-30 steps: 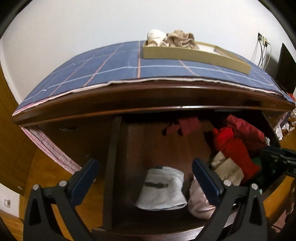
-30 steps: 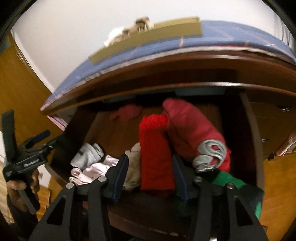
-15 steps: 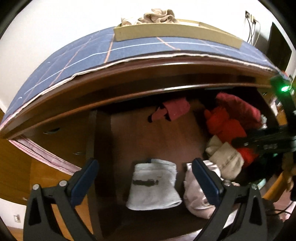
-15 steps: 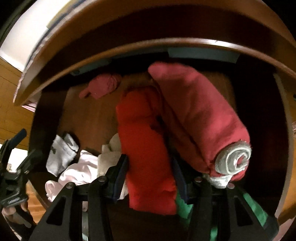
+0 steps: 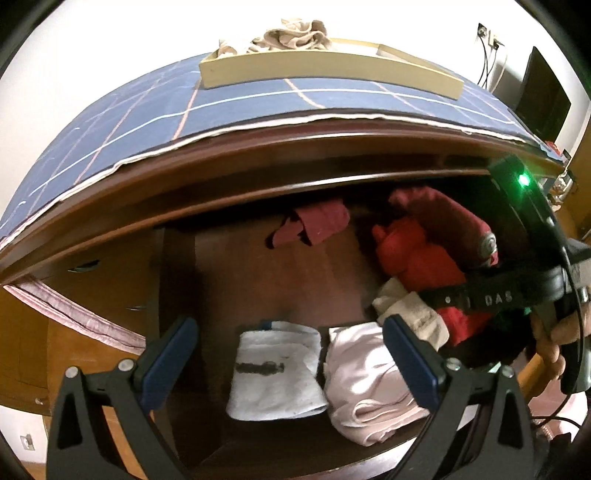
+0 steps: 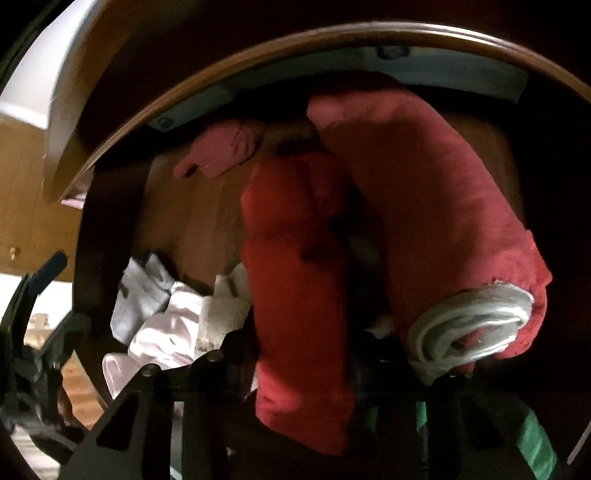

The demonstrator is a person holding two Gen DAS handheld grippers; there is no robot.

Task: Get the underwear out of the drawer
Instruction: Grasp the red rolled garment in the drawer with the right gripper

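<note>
- The left gripper (image 5: pixel 286 360) is held over the near edge of the open drawer (image 5: pixel 258 266), its two blue-padded fingers (image 5: pixel 168 363) spread wide apart with nothing between them.
- Just beyond those fingers, at the near end of the drawer, a folded white cloth (image 5: pixel 275 373) with a dark mark is seen lying flat, and a crumpled pale pink garment (image 5: pixel 365 384) is seen touching it on the right.
- The right gripper (image 6: pixel 299 363) is pushed down into the right part of the drawer, and its jaws are closing around the folded red underwear (image 6: pixel 295 280); the pads are hidden by cloth and shadow (so whether they already press on it cannot be told).
- A beige cloth (image 5: pixel 410 314) is tucked against the red underwear on its left.
- To the right of the red piece, a rolled dark red garment (image 6: pixel 417 192) with a grey-white band (image 6: pixel 469 325) at its near end is seen lying beside it, touching.
- Further back, a small dark pink garment (image 5: pixel 317 225) is seen alone on the drawer floor near the far wall.
- On top of the dresser, a blue checked cloth (image 5: pixel 147 110) is spread, and a shallow cream tray (image 5: pixel 325 68) holding crumpled beige laundry (image 5: pixel 291 35) is set on it at the far side.
</note>
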